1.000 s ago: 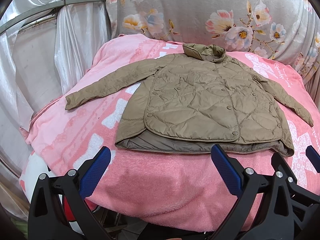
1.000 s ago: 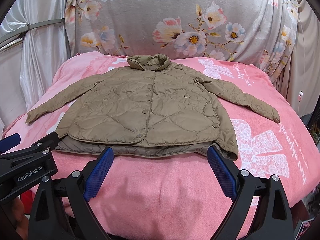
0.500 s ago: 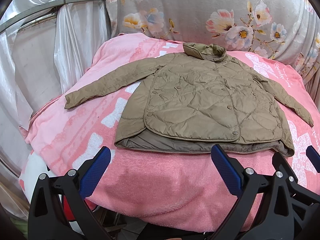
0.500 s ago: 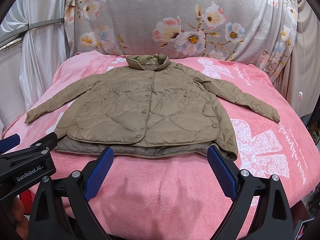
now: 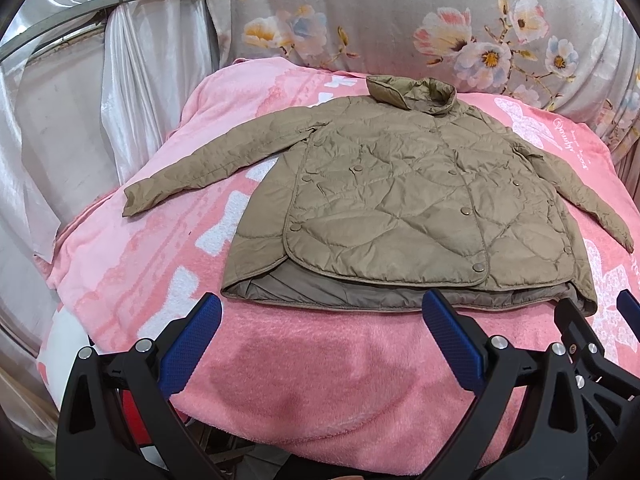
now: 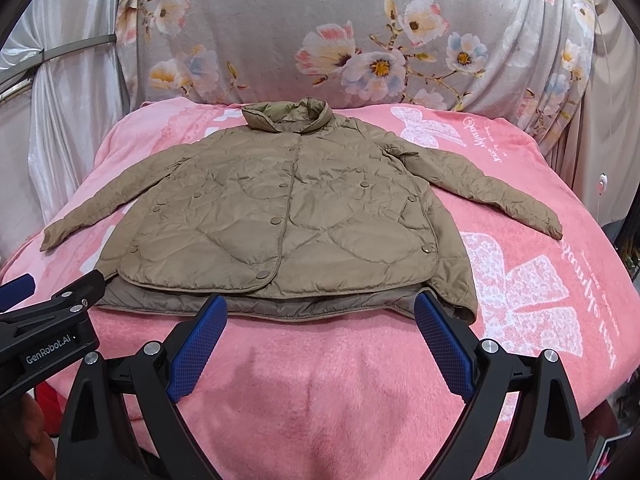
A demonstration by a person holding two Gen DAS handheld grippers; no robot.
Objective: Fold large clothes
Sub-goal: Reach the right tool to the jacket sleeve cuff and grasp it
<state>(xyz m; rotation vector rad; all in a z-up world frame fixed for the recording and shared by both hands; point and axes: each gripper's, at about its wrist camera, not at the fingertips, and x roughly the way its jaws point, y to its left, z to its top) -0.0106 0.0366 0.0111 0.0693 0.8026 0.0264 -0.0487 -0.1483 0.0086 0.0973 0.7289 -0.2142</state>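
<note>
Back panel of the quilted jacket [image 6: 280,216] hidden under the front, only a strip of lining showing at the hem; inside of the collar [image 6: 286,114] in shadow, not readable; underside of both sleeves out of sight. Script on the pink blanket [image 6: 486,140] too small and warped to read; larger lettering at the right edge cut off and stretched. Near edge of the blanket masked by the right gripper [image 6: 318,346] and, in the other view, the left gripper [image 5: 320,342]; handles of both cropped by the bottom edge. Red object [image 5: 134,420] behind the left finger mostly covered, unidentifiable. Frame corners black.
</note>
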